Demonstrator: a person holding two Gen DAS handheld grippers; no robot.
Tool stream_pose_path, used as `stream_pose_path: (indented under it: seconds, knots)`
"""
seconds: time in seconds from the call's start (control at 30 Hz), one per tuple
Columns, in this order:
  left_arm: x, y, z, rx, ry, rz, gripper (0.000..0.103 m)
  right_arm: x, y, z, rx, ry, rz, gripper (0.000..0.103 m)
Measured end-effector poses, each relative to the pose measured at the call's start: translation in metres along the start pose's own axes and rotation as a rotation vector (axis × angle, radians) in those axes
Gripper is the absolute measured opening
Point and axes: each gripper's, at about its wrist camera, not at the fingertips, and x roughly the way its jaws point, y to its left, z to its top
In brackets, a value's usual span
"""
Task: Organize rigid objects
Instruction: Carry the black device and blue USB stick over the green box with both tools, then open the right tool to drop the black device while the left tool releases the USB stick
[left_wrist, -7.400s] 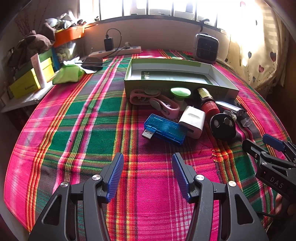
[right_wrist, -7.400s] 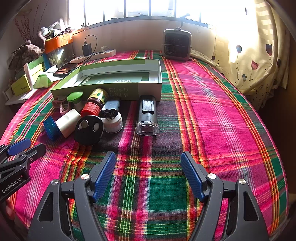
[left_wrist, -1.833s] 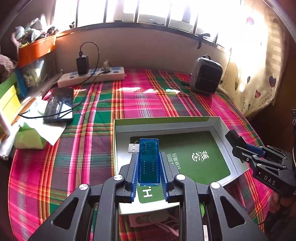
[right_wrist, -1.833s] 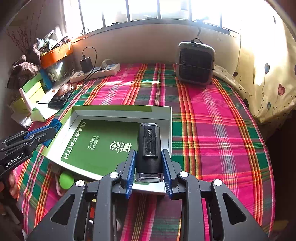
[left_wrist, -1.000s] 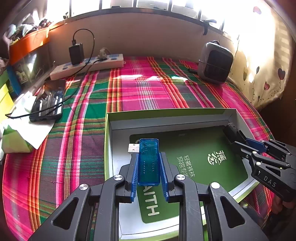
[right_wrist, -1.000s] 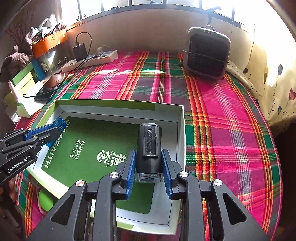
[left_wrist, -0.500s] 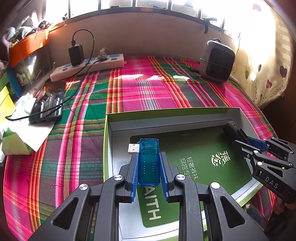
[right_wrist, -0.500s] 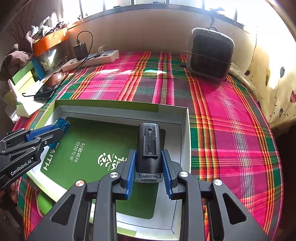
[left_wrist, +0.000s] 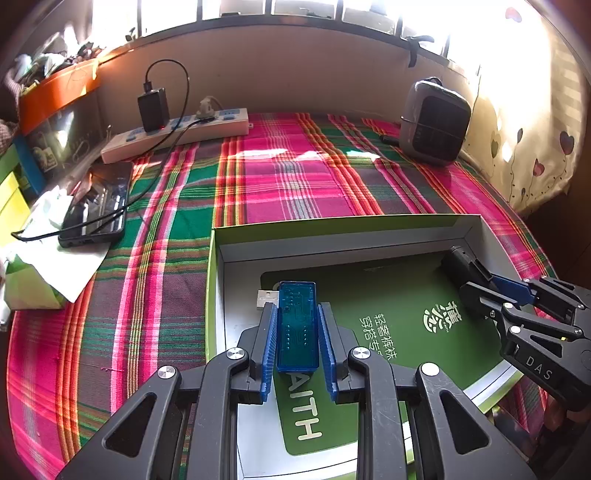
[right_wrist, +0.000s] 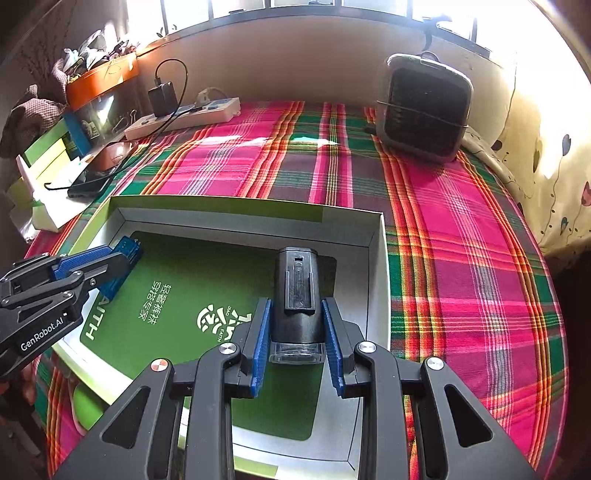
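Observation:
My left gripper (left_wrist: 297, 314) is shut on a translucent blue USB adapter (left_wrist: 297, 325), held over the left part of an open green-rimmed box (left_wrist: 332, 225) with a green card on its floor. My right gripper (right_wrist: 295, 314) is shut on a black device with a clear end (right_wrist: 296, 295), held over the right part of the same box (right_wrist: 221, 205). Each gripper shows in the other's view: the right one (left_wrist: 480, 282) with the black device, the left one (right_wrist: 122, 254) with the blue adapter.
The box lies on a plaid cloth (left_wrist: 295, 177). A grey fan heater (left_wrist: 436, 122) stands at the back right. A power strip with a charger (left_wrist: 177, 129) and a phone (left_wrist: 96, 206) lie at the back left. Boxes and clutter (right_wrist: 55, 155) line the left edge.
Both grippers have moved slightly further over the box and lower, still holding their objects. Much earlier both were open and the objects lay in front of the box.

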Motion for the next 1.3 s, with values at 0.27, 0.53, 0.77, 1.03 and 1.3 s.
stream_pose_path:
  seconds: [0.27, 0.53, 0.77, 1.03, 1.3]
  knots:
    - [-0.003, 0.002, -0.001, -0.009, 0.000, -0.002, 0.022, -0.001, 0.000, 0.000, 0.008, -0.007, 0.000, 0.029]
    - [-0.021, 0.000, -0.005, -0.010, -0.033, -0.015, 0.028, -0.013, -0.001, -0.004, 0.022, -0.035, 0.009, 0.040]
    - [-0.041, -0.002, -0.015, -0.014, -0.058, -0.026, 0.031, -0.030, -0.001, -0.012, 0.038, -0.058, 0.017, 0.042]
    - [-0.074, -0.004, -0.035, -0.013, -0.099, -0.037, 0.031, -0.059, -0.002, -0.031, 0.052, -0.089, 0.036, 0.043]
    - [-0.099, -0.006, -0.065, -0.024, -0.110, -0.070, 0.031, -0.091, -0.001, -0.057, 0.062, -0.117, 0.068, 0.043]
